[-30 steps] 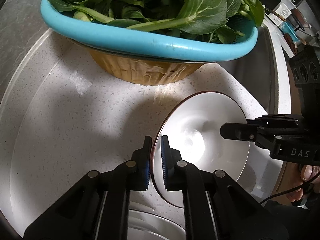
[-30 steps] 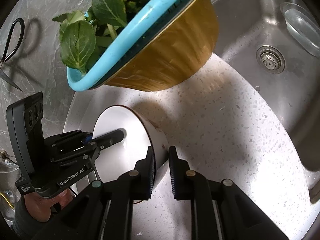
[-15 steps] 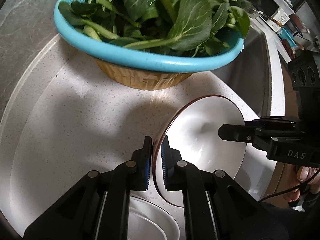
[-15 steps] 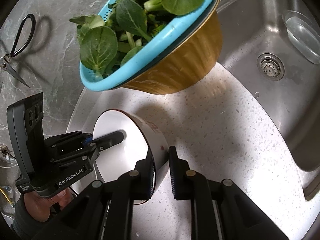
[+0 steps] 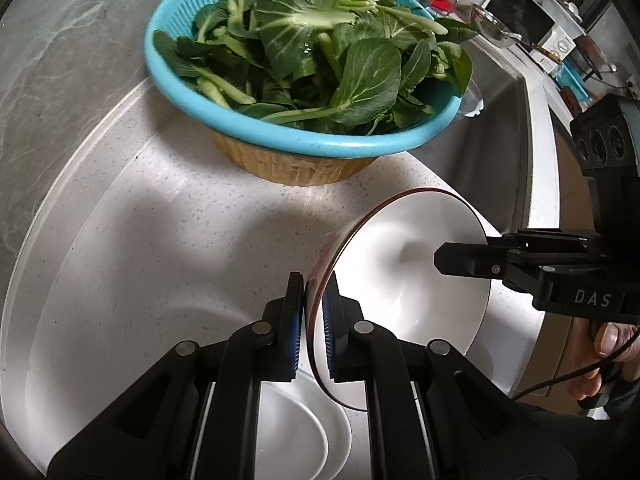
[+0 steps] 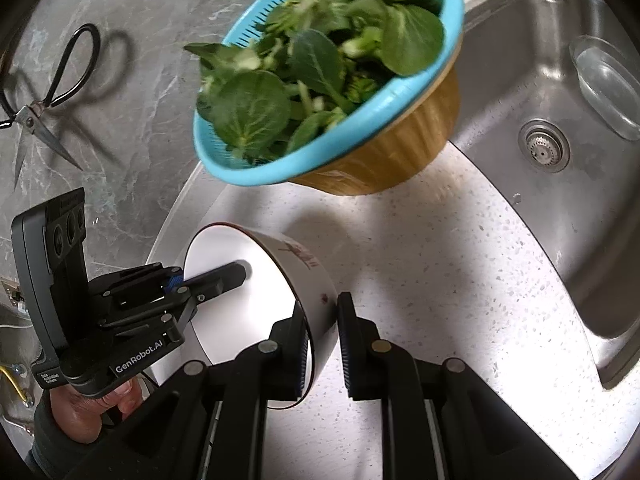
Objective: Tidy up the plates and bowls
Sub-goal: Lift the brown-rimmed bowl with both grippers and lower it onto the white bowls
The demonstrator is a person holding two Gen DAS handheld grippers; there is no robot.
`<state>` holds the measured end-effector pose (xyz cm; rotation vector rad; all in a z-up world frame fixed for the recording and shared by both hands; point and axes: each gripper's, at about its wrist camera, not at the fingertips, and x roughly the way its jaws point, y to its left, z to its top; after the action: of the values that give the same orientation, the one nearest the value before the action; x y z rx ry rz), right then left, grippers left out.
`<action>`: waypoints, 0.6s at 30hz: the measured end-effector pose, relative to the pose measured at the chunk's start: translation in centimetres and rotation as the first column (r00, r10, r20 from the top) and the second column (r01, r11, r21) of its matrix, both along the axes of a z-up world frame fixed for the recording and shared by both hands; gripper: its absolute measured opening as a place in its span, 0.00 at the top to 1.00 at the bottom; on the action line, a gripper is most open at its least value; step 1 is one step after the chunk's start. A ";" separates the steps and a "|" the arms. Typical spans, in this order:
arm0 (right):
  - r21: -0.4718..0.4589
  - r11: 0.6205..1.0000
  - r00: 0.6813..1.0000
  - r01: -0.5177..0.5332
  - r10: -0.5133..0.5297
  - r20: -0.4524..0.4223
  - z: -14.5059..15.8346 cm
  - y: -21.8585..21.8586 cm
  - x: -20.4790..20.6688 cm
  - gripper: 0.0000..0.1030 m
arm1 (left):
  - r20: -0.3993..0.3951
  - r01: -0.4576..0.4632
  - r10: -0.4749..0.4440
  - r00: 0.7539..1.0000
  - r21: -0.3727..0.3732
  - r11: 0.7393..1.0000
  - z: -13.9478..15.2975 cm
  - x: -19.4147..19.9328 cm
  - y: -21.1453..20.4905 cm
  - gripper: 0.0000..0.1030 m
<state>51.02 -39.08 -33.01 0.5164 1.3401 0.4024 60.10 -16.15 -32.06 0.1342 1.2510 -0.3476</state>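
Both grippers hold one white bowl with a brown rim (image 5: 404, 280), tilted on edge above the white speckled counter. My left gripper (image 5: 312, 324) is shut on its near rim. My right gripper (image 6: 322, 336) is shut on the opposite rim, with one finger inside the bowl (image 6: 256, 292) and one outside. The right gripper also shows in the left wrist view (image 5: 460, 258), and the left gripper in the right wrist view (image 6: 236, 274). A second white dish (image 5: 296, 428) lies on the counter below the left gripper.
A blue colander of green leaves sits in a yellow bowl (image 5: 304, 80) at the back of the counter (image 5: 140, 240); it also shows in the right wrist view (image 6: 328, 80). A steel sink (image 6: 552, 128) with a glass dish (image 6: 604, 84) lies right. Scissors (image 6: 44, 108) lie far left.
Both grippers have lifted the white bowl higher and pulled back from the colander. The bowl is tilted more on edge. The white dish below shows more.
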 end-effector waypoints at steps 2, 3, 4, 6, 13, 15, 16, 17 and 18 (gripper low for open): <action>0.000 1.000 1.000 -0.010 0.010 -0.001 0.2 0.3 0.1 0.84 | 0.000 -0.008 0.008 1.000 -0.002 1.000 0.4 -0.4 0.5 0.93; -0.001 1.000 1.000 -0.016 0.016 -0.002 0.3 0.6 0.1 0.84 | -0.002 -0.011 0.011 1.000 0.000 1.000 0.6 -0.6 0.7 0.93; -0.004 1.000 1.000 -0.025 0.025 -0.003 0.5 0.9 0.1 0.84 | -0.002 -0.016 0.016 1.000 -0.002 1.000 0.8 -0.7 0.9 0.93; -0.008 0.999 0.999 -0.041 0.041 -0.007 0.8 1.4 0.1 0.84 | -0.004 -0.029 0.029 1.000 -0.010 1.000 1.3 -1.0 1.5 0.93; -0.016 0.994 0.994 -0.109 0.109 -0.008 2.7 3.6 0.6 0.83 | 0.005 -0.069 0.070 0.998 -0.016 0.997 3.2 -2.5 4.0 0.93; -0.017 0.991 0.991 -0.134 0.134 -0.002 3.2 4.6 0.6 0.83 | 0.010 -0.094 0.094 0.996 -0.019 0.995 4.1 -3.2 5.2 0.93; -0.014 0.989 0.989 -0.148 0.148 0.000 3.5 5.2 0.7 0.83 | 0.012 -0.101 0.102 0.995 -0.018 0.995 4.3 -3.4 5.7 0.93; -0.013 0.987 0.987 -0.160 0.160 0.002 3.7 5.8 0.6 0.83 | 0.013 -0.112 0.113 0.994 -0.018 0.993 4.5 -3.7 6.5 0.93; -0.012 0.985 0.985 -0.175 0.175 0.004 3.9 6.4 0.6 0.82 | 0.015 -0.127 0.128 0.992 -0.016 0.992 4.8 -4.2 7.3 0.93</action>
<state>51.62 -32.66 -29.16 0.3887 1.3869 0.5392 55.90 -8.86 -27.25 0.0439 1.2345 -0.2446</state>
